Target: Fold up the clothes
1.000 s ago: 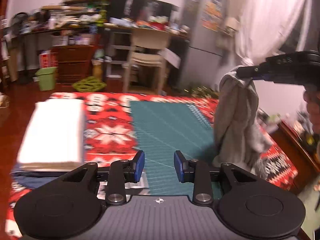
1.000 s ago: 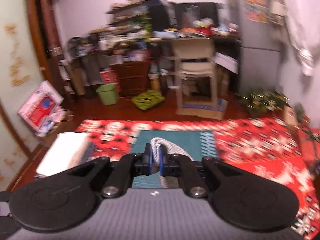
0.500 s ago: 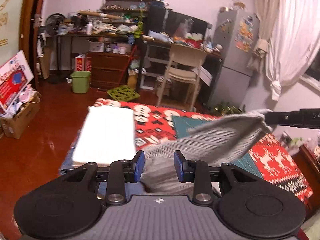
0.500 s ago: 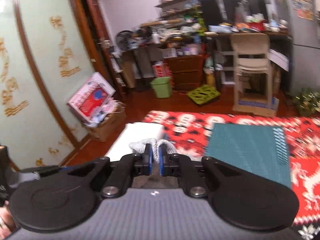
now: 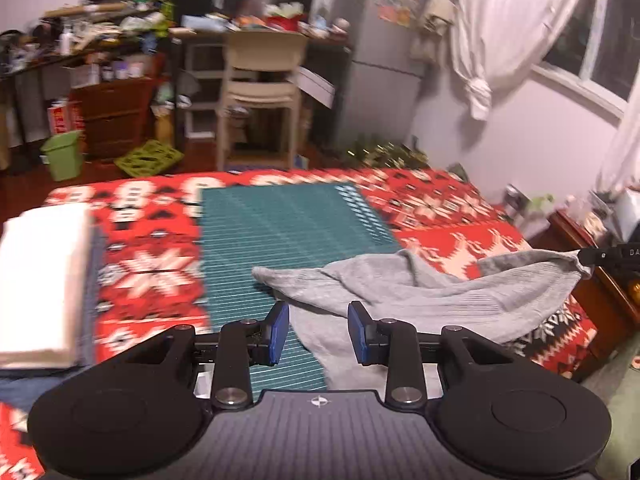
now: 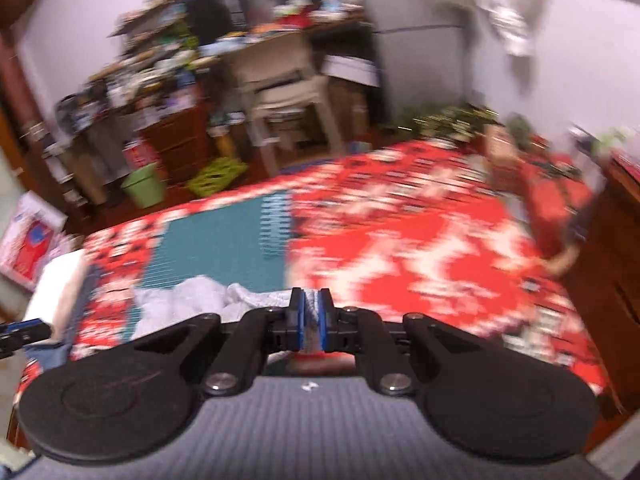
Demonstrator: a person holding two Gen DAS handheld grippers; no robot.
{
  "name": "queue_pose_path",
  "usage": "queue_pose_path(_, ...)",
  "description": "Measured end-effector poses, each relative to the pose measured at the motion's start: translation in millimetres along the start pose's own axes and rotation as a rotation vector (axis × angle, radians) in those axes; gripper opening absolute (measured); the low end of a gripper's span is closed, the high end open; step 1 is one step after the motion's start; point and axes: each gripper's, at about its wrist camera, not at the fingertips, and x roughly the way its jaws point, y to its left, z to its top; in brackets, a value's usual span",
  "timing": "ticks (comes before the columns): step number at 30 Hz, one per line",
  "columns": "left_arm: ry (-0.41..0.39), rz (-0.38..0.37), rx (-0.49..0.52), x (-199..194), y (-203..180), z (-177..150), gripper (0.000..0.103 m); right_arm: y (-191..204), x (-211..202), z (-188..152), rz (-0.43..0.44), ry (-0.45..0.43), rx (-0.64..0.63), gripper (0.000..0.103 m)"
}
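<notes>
Left wrist view: a grey knit garment [image 5: 404, 296] lies half spread over the near right corner of a teal cutting mat [image 5: 280, 232], its far edge lifted off to the right of the mat by the right gripper [image 6: 311, 322], whose jaws are pressed together on a bunched fold of the cloth. The left gripper [image 5: 318, 332] hangs with its blue pads [image 5: 279, 330] spread apart, the garment's near edge passing beneath the gap but not pinched.

The cloth looks light, soft and limp (it sags in a long curve between the mat and the raised corner), so it should drape rather than hold any shape; a sound grip for the free claw would likely be the near hem or corner just below its pads, so that the piece can be stretched flat between two held points. Thin knit of this kind may slip out of a shallow pinch.

The mat rests on a red patterned blanket [image 5: 440, 216] covering a bed. Left of the mat sits a stack of folded white cloth [image 5: 40, 276]. Beyond the mat stand a beige chair [image 5: 260, 80], a cluttered desk [image 5: 120, 52] and a green bin [image 5: 62, 156]; right of the mat, a white curtain [image 5: 500, 20] is knotted at the window. The right wrist view is heavily blurred
</notes>
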Motion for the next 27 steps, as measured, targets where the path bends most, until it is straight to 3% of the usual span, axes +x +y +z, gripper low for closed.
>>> queue_pose_path(4,0.050,-0.029,0.021,37.4,-22.0,6.6,0.032,-85.1,8.6,2.0,-0.113,0.008,0.061,0.007)
queue_pose_path(9,0.105,-0.041,0.077,85.1,-36.1,14.2,0.036,-134.7,33.5,-0.7,-0.139,0.050,0.091,0.007)
queue_pose_path(13,0.100,0.008,0.203,121.0,-42.8,20.3,0.058,-141.7,51.3,-6.3,-0.123,0.068,0.085,0.007)
queue_pose_path(16,0.137,0.018,0.238,145.6,-35.2,22.3,0.061,-119.5,58.8,-8.1,-0.105,0.072,0.089,0.007)
queue_pose_path(19,0.185,-0.040,0.218,160.5,-27.0,23.1,0.060,-101.1,64.7,-6.8,-0.097,0.070,0.077,0.007)
queue_pose_path(21,0.213,-0.072,0.211,168.2,-24.7,23.0,0.055,-95.2,65.1,-6.7,-0.096,0.070,0.074,0.007)
queue_pose_path(23,0.225,-0.066,0.234,170.8,-27.3,20.4,0.039,-92.2,66.1,-6.4,-0.095,0.069,0.078,0.007)
queue_pose_path(24,0.231,-0.062,0.247,171.9,-28.5,18.9,0.018,-90.3,65.3,-5.5,-0.094,0.069,0.082,0.007)
queue_pose_path(25,0.233,-0.070,0.253,171.6,-29.1,17.7,0.004,-88.6,64.6,-4.8,-0.093,0.068,0.086,0.007)
queue_pose_path(27,0.222,-0.089,0.237,166.9,-28.1,16.9,0.003,-86.5,63.8,-4.1,-0.092,0.068,0.091,0.007)
